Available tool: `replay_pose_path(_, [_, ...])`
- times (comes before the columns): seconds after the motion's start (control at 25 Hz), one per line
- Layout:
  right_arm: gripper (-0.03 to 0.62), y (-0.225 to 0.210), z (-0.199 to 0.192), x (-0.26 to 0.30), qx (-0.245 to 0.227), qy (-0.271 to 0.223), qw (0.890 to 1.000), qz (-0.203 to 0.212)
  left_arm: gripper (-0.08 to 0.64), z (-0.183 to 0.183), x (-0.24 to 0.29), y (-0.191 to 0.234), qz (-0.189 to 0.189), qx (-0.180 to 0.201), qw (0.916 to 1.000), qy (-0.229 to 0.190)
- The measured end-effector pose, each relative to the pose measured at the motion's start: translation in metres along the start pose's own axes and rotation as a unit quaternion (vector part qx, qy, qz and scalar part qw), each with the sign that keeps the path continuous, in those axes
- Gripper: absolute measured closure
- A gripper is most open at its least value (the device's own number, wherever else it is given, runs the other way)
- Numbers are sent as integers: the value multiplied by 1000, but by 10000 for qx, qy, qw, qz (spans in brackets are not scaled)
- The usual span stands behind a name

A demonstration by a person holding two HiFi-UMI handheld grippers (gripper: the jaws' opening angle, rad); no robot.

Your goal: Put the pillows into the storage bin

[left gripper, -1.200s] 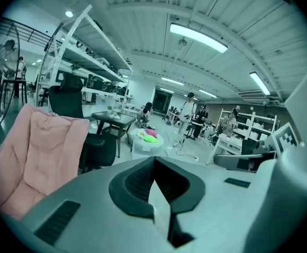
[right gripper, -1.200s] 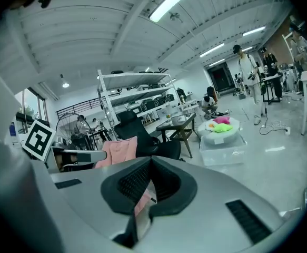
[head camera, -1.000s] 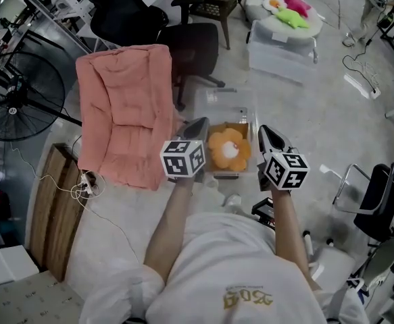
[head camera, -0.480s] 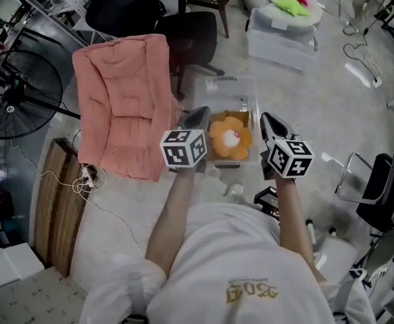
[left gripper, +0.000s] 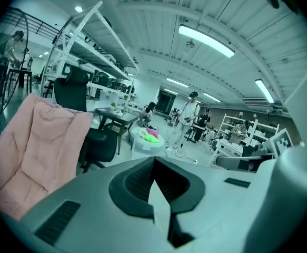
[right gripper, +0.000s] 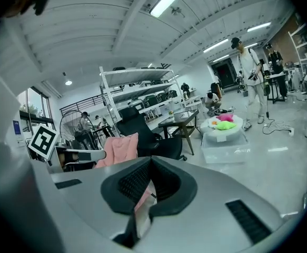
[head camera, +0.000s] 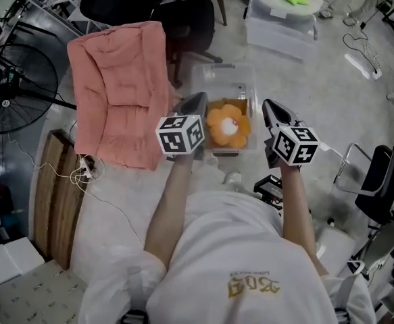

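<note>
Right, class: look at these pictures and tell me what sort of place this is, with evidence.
Probably a big workshop or lab hall, not a home: tall metal shelving, long ceiling strip lights, and cables trailing across a bare hard floor.

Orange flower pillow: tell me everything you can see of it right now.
The orange flower pillow is a plush-looking flower with rounded orange petals round a white centre. It lies face up in the near end of the clear storage bin on the floor. Neither the left gripper nor the right gripper holds it; both are shut, one at each side of it in the head view.
</note>
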State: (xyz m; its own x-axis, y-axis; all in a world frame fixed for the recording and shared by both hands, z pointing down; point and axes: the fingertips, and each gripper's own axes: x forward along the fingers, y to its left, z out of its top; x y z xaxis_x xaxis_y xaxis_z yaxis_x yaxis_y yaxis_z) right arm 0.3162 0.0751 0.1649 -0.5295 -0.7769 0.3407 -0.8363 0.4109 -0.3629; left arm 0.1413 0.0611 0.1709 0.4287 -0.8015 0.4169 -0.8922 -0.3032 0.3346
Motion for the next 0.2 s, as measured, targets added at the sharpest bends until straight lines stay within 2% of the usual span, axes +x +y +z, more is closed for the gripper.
replay_pose_path(0.2, [580, -2, 3, 6, -23, 35, 10000, 57, 546, 6, 4, 3, -16, 11, 10000, -33])
